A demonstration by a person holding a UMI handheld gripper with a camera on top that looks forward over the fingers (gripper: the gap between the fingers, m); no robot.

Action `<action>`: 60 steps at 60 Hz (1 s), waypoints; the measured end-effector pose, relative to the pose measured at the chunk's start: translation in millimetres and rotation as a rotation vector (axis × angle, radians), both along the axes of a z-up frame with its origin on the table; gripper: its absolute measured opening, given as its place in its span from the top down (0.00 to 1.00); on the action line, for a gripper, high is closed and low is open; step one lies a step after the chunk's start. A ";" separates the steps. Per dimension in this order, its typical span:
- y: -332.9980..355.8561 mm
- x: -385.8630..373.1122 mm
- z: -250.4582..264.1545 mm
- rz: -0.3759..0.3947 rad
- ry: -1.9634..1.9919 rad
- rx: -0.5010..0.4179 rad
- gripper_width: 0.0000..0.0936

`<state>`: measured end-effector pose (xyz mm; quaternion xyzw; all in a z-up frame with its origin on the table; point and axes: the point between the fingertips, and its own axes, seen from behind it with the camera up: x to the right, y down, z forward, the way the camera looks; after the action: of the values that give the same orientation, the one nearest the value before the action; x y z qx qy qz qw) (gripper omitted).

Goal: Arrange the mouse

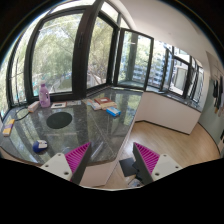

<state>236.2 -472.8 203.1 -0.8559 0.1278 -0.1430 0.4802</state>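
Note:
My gripper is open and empty, its magenta pads wide apart, held above the near corner of a glass table. A round dark pad lies on the table beyond the left finger. I cannot make out a mouse for certain; a small blue and dark object sits near the table's edge, just left of the left finger. Nothing stands between the fingers.
A pink bottle stands at the table's far left. A small blue box and papers lie at the far side. A yellow item is at the left. A dark object sits by the right finger. Large windows lie beyond; wooden floor to the right.

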 end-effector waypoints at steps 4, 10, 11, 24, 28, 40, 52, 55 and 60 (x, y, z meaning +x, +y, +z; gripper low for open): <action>-2.0 -1.3 -4.9 -0.005 0.006 -0.011 0.09; -7.3 -4.4 -15.7 -0.002 0.014 -0.028 0.09; -8.3 -5.8 -18.7 0.000 0.016 -0.032 0.09; -21.1 -69.4 -71.0 0.082 0.063 -0.092 0.09; -22.0 -108.7 -89.1 0.136 0.086 -0.107 0.09; 9.8 -241.5 -130.5 0.343 0.154 -0.102 0.08; 78.4 -339.3 -164.6 0.450 0.189 -0.071 0.08; 96.7 -352.2 -174.4 0.449 0.191 -0.071 0.08; 126.6 -366.3 -187.1 0.434 0.199 -0.069 0.09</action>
<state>-130.0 -346.2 15.9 -0.8891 -0.0174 0.0442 0.4552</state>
